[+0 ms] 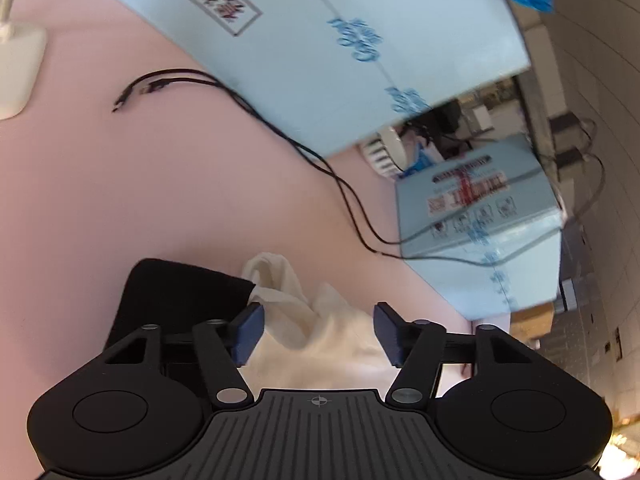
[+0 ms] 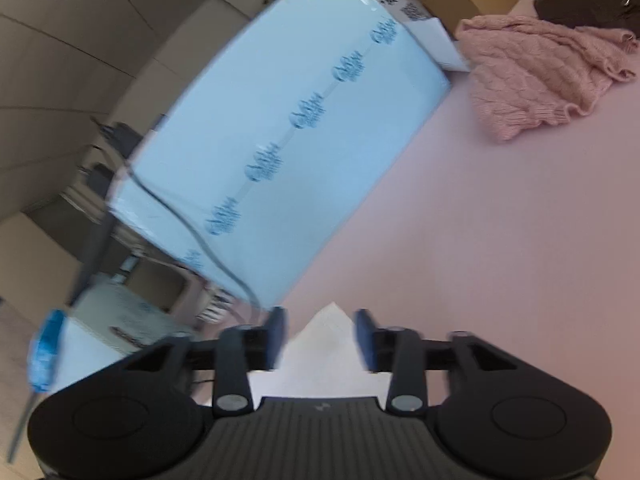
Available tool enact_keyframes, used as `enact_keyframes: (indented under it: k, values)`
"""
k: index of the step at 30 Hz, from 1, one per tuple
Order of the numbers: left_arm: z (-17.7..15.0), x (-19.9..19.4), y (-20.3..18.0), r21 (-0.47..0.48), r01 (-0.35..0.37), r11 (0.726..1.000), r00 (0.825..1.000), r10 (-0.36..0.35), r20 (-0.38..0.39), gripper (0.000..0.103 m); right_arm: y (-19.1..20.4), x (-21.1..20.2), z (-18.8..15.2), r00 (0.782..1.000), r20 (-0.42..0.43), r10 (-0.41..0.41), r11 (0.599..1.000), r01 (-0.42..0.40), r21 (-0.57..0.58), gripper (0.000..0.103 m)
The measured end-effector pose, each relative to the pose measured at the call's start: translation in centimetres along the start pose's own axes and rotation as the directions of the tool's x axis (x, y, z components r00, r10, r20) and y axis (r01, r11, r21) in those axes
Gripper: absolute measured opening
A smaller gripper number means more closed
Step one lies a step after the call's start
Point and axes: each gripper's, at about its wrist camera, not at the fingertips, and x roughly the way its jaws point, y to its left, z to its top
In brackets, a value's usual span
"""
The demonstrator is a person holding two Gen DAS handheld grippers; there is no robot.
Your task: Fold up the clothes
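blue pads of the left gripper [image 1: 318, 330] stand wide apart, and between them lies a cream garment [image 1: 320, 344], bunched and creased, not clamped by either pad. just left of the fingers a black cloth [image 1: 176, 296] touches the cream one. the right gripper [image 2: 322, 338] also has its pads spread, and a white pointed corner of cloth [image 2: 324, 344] shows in the gap; i cannot tell if it is the same garment. this view is blurred.

further out is the pink table [image 1: 140, 200] with black cables [image 1: 248, 108], and beyond the fingers pale blue boxes [image 2: 280, 128]. far to the right of the right fingers a pink knitted sweater [image 2: 540, 76] lies crumpled, not folded.

to do the grasp well, i think each pad pair should close on one edge or corner only, keeping the black cloth out, so the fabric can be pulled flat and not folded with wrinkles inside.
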Motion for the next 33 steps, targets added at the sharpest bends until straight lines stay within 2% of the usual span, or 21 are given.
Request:
enact_keyframes:
  k: [4,5,6,8,10,12,13,14,15,16,17,18,20,21,22,25,29,33]
  values:
    - [-0.6,-4.1,0.0,0.104,0.018,0.994,0.988,-0.033,0.149,0.073,-0.3,-2.6,-0.2,0.989,-0.003,0.151,0.987,-0.151,-0.052,0.086]
    - [-1.1,-5.0,-0.5,0.148,0.029,0.989,0.983,-0.055,0.174,0.073,0.4,-2.7,-0.4,0.98,-0.036,0.196,0.977,-0.198,-0.076,0.086]
    - [-2.0,-5.4,-1.7,0.213,0.063,0.975,0.983,-0.098,0.156,0.074,1.1,-2.8,-0.7,0.968,-0.072,0.24,0.964,-0.246,-0.099,0.086]
    - [-3.2,-4.7,-3.8,0.287,0.133,0.949,0.981,-0.167,0.099,0.076,3.2,-1.9,-1.9,0.933,-0.176,0.314,0.929,-0.34,-0.146,0.086]
    - [-4.8,-1.9,-5.4,0.326,0.131,0.936,0.984,-0.164,0.075,0.079,5.2,0.1,-3.9,0.909,-0.26,0.326,0.908,-0.378,-0.18,0.089]
    - [-6.2,1.0,-6.7,0.356,0.121,0.927,0.988,-0.149,0.052,0.08,5.6,1.6,-5.0,0.927,-0.259,0.272,0.928,-0.324,-0.185,0.092]
    - [-5.9,3.3,-6.0,0.307,0.044,0.951,0.997,-0.06,0.044,0.08,5.8,2.3,-5.5,0.934,-0.259,0.244,0.936,-0.297,-0.188,0.09]
    - [-5.6,5.5,-5.1,0.254,-0.034,0.967,0.999,0.028,0.028,0.08,6.0,3.1,-6.1,0.941,-0.258,0.217,0.944,-0.269,-0.19,0.087]
    - [-5.0,7.2,-3.6,0.169,-0.092,0.981,0.995,0.095,-0.006,0.075,6.2,3.8,-6.6,0.948,-0.258,0.189,0.951,-0.242,-0.193,0.086]
    - [-4.5,7.7,-2.3,0.088,-0.079,0.993,0.996,0.081,-0.024,0.073,6.4,4.5,-7.1,0.953,-0.257,0.161,0.957,-0.214,-0.195,0.085]
    - [-4.1,6.9,-1.9,0.052,-0.048,0.997,0.999,0.049,-0.018,0.073,6.5,5.0,-7.5,0.956,-0.256,0.144,0.962,-0.196,-0.19,0.085]
    - [-3.8,6.1,-1.7,0.022,-0.018,1.0,1.0,0.018,-0.01,0.073,6.1,3.6,-6.7,0.948,-0.255,0.191,0.962,-0.232,-0.142,0.087]
    - [-4.0,2.9,-1.8,0.053,0.014,0.999,0.998,-0.018,0.068,0.075,5.2,1.0,-5.1,0.928,-0.249,0.278,0.953,-0.299,-0.049,0.091]
    - [-4.2,0.9,-1.8,0.077,0.026,0.997,0.992,-0.035,0.118,0.076,4.7,0.4,-4.9,0.923,-0.264,0.279,0.955,-0.295,-0.021,0.091]
    - [-4.3,-0.9,-1.5,0.083,0.017,0.996,0.987,-0.03,0.156,0.079,4.0,-0.4,-4.9,0.912,-0.302,0.279,0.957,-0.289,0.011,0.092]
    - [-4.9,-4.2,1.0,0.025,-0.035,0.999,0.983,0.03,0.179,0.08,1.5,-2.6,-6.1,0.87,-0.408,0.275,0.961,-0.255,0.104,0.092]
    - [-5.8,-5.3,6.0,-0.123,-0.137,0.983,0.979,0.153,0.132,0.08,-1.1,-2.4,-7.7,0.902,-0.392,0.181,0.98,-0.132,0.148,0.092]
    - [-7.5,-5.7,7.0,-0.163,-0.159,0.974,0.98,0.175,0.091,0.079,-2.0,-0.7,-8.4,0.929,-0.332,0.162,0.965,-0.078,0.251,0.094]
